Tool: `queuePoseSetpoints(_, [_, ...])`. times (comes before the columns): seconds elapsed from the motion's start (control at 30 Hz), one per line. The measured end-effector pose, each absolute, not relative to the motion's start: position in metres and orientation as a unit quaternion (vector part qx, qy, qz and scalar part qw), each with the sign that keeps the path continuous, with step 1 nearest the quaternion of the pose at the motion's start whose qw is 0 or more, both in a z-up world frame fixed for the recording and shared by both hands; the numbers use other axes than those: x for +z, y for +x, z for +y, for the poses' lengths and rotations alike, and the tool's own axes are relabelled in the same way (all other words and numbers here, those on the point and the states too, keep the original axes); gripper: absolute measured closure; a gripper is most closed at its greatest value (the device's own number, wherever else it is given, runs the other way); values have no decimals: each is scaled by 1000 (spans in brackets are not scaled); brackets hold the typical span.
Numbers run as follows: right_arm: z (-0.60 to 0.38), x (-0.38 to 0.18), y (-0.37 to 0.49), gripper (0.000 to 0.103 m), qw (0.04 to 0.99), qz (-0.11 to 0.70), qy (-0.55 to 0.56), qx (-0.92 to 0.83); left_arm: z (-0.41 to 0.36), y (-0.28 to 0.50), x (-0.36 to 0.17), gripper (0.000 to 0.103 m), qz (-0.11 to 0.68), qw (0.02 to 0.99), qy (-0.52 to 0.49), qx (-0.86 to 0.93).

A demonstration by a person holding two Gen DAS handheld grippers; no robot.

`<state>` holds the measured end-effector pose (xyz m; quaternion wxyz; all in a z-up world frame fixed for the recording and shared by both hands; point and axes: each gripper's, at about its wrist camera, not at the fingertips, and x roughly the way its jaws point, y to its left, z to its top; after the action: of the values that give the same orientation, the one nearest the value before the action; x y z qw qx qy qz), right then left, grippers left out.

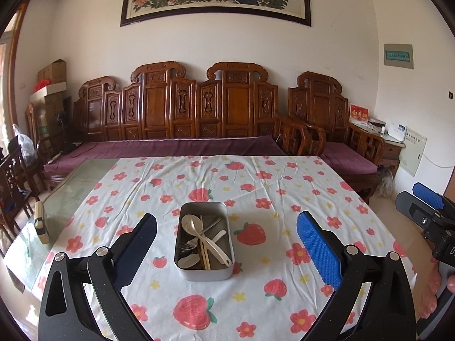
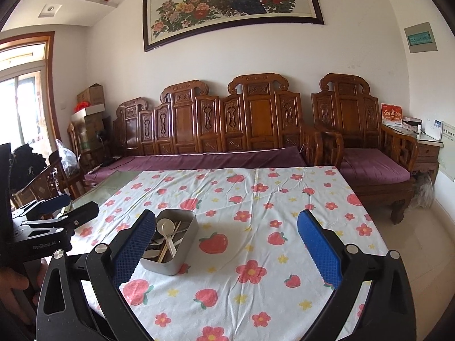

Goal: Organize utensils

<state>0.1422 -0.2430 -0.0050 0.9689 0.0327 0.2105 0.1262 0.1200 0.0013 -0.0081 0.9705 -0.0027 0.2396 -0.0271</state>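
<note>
A grey metal tin [image 1: 224,267] stands on the flowered tablecloth [image 1: 256,187]. It holds white plastic spoons [image 1: 191,223], a metal fork [image 1: 186,246] and wooden chopsticks [image 1: 205,253]. My left gripper [image 1: 227,251] is open and empty, its fingers either side of the tin and above the cloth. The tin also shows in the right wrist view [image 2: 184,251], left of centre. My right gripper [image 2: 224,251] is open and empty, with its left finger [image 2: 133,247] in front of the tin's left side. The right gripper also shows at the right edge of the left wrist view [image 1: 426,207].
A carved wooden sofa [image 1: 182,113] with purple cushions stands behind the table. Bare glass table top [image 1: 71,196] shows left of the cloth, with a small object [image 1: 39,221] on it. Chairs and boxes [image 1: 51,85] stand at the left. The left gripper shows at the left in the right wrist view [image 2: 65,210].
</note>
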Motion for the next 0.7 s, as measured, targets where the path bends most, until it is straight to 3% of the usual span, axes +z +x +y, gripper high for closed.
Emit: queuePoseSetpoints(0.7, [-242,-7,142,3,969,211,30,124,-1,117,-7,8,237,971,-1,-22])
